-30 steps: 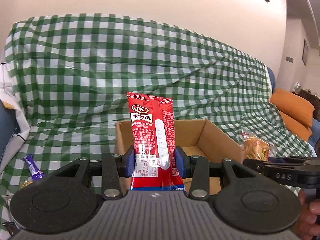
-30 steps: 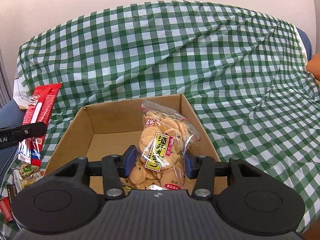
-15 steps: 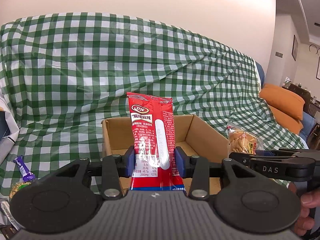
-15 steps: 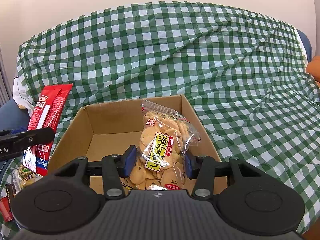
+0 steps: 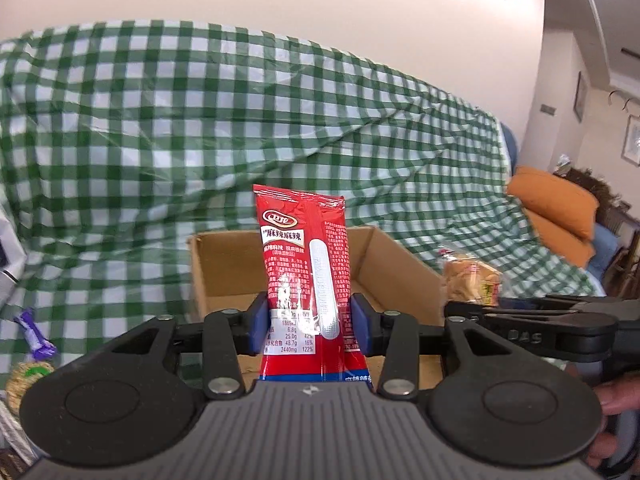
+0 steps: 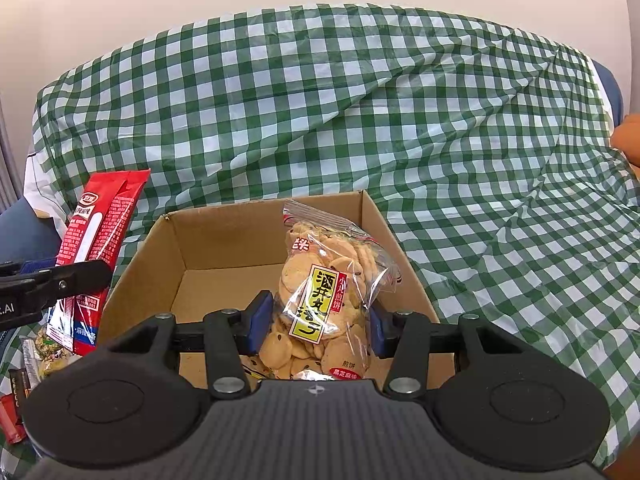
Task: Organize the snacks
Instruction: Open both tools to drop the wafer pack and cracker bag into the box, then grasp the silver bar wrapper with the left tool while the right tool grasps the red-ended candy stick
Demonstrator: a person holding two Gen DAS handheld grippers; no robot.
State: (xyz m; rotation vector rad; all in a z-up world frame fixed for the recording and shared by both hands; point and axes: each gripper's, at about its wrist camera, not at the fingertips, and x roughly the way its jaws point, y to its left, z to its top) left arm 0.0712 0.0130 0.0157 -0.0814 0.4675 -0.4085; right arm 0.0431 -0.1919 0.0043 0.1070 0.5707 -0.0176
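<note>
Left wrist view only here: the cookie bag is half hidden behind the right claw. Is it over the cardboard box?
Observer: It looks so. In the right wrist view the right claw grips the cookie bag upright over the open cardboard box, toward its right wall.
Operator: Anything in the box under it?
Observer: The floor that shows is bare cardboard. The part behind the bag is hidden.
Operator: And my red packet?
Observer: From that side the red packet stands beside the box's left wall, seemingly outside it. The left claw has its jaws opening, with the packet between them.
</note>
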